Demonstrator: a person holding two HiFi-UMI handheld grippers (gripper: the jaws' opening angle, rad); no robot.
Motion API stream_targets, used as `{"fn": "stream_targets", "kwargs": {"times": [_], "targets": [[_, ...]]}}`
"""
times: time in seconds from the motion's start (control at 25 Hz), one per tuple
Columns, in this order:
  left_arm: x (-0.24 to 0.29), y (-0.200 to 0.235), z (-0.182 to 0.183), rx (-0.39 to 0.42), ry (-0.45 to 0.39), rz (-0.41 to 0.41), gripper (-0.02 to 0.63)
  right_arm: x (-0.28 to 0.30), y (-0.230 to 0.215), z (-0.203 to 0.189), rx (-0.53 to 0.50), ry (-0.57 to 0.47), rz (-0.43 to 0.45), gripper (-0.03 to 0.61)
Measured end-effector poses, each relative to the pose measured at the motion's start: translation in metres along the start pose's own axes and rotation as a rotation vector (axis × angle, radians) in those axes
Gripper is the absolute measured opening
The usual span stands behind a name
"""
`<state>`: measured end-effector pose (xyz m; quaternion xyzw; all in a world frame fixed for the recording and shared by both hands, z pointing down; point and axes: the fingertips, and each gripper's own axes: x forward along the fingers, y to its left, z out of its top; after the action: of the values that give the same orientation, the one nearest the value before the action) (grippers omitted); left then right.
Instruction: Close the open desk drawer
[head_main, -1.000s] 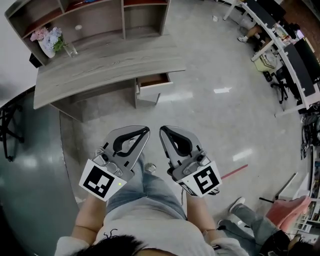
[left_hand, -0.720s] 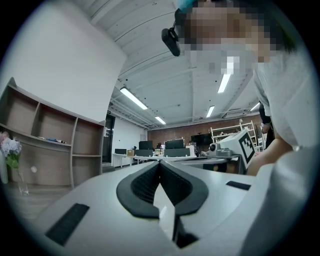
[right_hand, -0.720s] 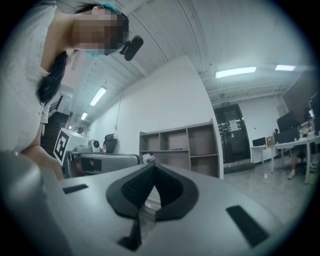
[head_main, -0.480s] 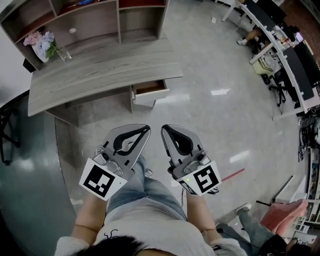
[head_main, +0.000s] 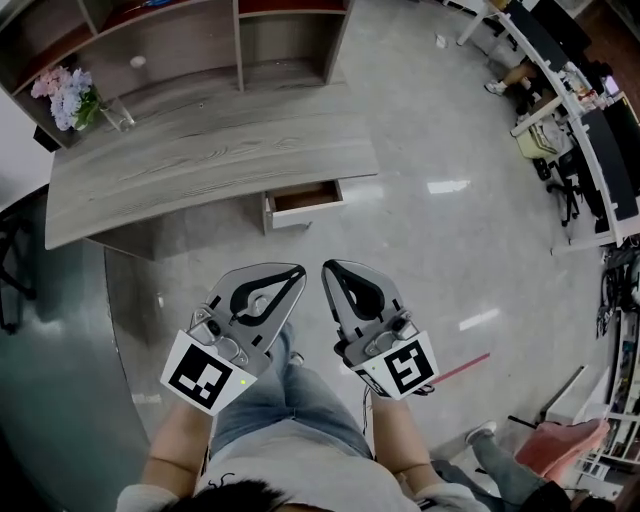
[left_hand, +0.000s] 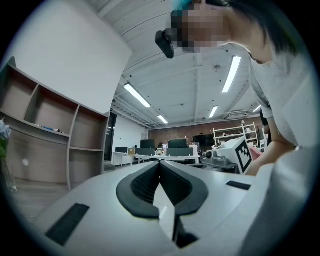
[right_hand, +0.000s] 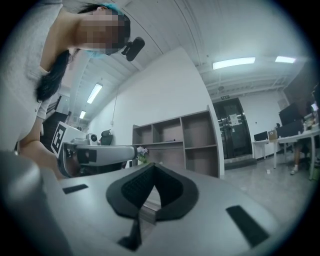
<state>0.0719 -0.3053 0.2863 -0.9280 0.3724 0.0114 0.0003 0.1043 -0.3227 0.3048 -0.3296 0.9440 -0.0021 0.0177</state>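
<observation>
In the head view a grey wooden desk (head_main: 200, 150) stands ahead, and its drawer (head_main: 303, 204) is pulled out under the right end, showing a brown inside and a white front. Both grippers hover side by side above my legs, well short of the drawer. My left gripper (head_main: 299, 271) is shut with nothing held; in its own view the dark pads (left_hand: 150, 184) meet at the tip. My right gripper (head_main: 328, 268) is also shut and empty, and its pads (right_hand: 167, 189) touch in the right gripper view. Neither gripper view shows the drawer.
A shelf unit (head_main: 240, 40) stands behind the desk. A vase of flowers (head_main: 68, 95) and a glass (head_main: 118, 116) sit at the desk's far left. Office desks and chairs (head_main: 570, 110) line the right side. A red strip (head_main: 465, 368) lies on the glossy floor.
The desk and drawer sit a little lower and nearer in the head view. Both grippers have dropped slightly in the frame and stay shut and empty.
</observation>
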Motion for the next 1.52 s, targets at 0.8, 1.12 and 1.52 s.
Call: {"fn": "stream_targets", "kwargs": {"times": [0.8,1.12,1.52], "targets": [[0.048,0.043,-0.152,0.000,0.010,-0.059,0.011,0.053,-0.082,-0.189,-0.001,0.046,-0.056,0.008],[0.043,0.053,-0.194,-0.020,-0.007,-0.053,0.011,0.072,-0.103,-0.265,-0.004,0.054,-0.107,0.008],[0.039,0.078,-0.218,-0.034,-0.021,-0.019,0.011,0.106,-0.121,-0.327,0.017,0.133,-0.115,0.008]]}}
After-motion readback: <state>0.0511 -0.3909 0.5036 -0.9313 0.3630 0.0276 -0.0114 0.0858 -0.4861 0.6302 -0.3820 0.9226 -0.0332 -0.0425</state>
